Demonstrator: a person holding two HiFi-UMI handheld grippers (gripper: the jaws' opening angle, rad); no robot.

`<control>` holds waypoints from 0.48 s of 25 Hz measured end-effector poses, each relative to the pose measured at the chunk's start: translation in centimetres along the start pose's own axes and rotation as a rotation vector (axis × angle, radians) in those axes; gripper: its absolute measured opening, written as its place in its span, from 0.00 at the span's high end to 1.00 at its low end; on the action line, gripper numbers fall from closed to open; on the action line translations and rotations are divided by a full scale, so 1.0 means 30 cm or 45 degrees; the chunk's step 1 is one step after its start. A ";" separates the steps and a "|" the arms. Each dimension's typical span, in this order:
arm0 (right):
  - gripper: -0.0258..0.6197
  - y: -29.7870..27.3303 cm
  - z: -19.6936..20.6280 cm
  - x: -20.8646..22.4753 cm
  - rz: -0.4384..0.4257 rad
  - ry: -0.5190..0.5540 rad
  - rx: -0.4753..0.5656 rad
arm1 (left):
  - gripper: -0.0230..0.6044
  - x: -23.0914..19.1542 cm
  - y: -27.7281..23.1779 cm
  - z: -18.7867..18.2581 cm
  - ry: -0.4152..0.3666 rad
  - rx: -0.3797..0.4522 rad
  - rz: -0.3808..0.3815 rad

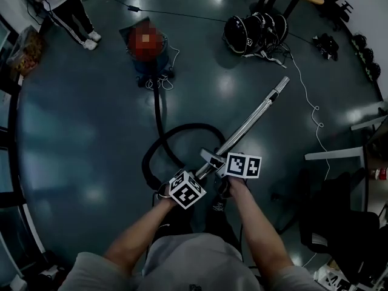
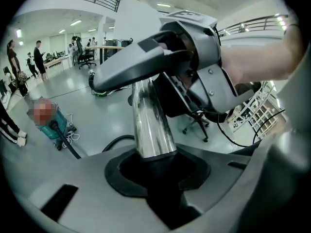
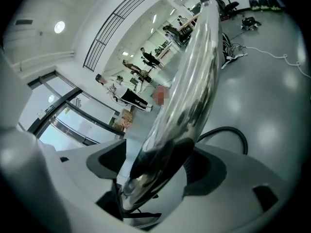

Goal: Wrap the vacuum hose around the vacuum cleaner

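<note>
Between my left claw (image 2: 158, 178) jaws sits the shiny chrome vacuum tube (image 1: 254, 121), clamped just below its grey plastic handle (image 2: 141, 62). My right claw (image 3: 155, 178) straddles the same tube, jaws spread wide, not pinching. The black rubber hose (image 1: 159, 111) loops over the dark glossy floor (image 1: 79, 144) to the blue canister vacuum cleaner (image 1: 151, 67), well ahead.

The floor (image 1: 73, 132) is dark and shiny, and the lamps shine back from it. A blue vacuum cleaner (image 1: 148, 68) stands on it. A black hose (image 1: 159, 111) runs from the vacuum cleaner along the floor and bends into a big loop. A white cord (image 1: 162, 85) lies in curls just beside the vacuum cleaner. A pile of black round things (image 1: 254, 32) sits further right. A thin white cable (image 1: 312, 109) snakes away from it. A black chair (image 1: 339, 223) stands at the right edge.
</note>
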State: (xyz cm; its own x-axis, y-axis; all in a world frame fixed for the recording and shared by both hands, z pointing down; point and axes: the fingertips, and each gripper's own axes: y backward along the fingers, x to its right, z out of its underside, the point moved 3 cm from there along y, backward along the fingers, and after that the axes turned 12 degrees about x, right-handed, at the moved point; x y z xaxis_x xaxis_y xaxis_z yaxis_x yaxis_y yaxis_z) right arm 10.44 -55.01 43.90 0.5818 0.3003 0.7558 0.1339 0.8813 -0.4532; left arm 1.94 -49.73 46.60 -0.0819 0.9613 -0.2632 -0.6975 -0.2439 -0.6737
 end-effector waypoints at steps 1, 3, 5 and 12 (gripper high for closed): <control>0.41 -0.017 0.005 -0.015 -0.018 0.006 -0.004 | 0.77 -0.013 0.008 -0.010 0.004 0.013 0.003; 0.41 -0.042 0.009 -0.050 -0.068 -0.002 0.004 | 0.77 -0.040 0.027 -0.028 0.013 0.038 0.005; 0.56 -0.064 0.000 -0.084 -0.099 -0.013 0.033 | 0.77 -0.063 0.046 -0.038 0.035 0.064 0.009; 0.70 -0.114 -0.031 -0.142 -0.124 -0.012 0.050 | 0.77 -0.089 0.061 -0.060 0.156 0.171 0.065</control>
State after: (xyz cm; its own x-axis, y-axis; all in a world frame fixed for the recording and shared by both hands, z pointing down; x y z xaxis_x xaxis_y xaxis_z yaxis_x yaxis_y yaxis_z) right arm 8.24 -59.64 41.81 0.5602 0.2154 0.7998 0.1577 0.9202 -0.3583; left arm 2.17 -52.97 44.82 -0.0384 0.9232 -0.3823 -0.7841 -0.2650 -0.5612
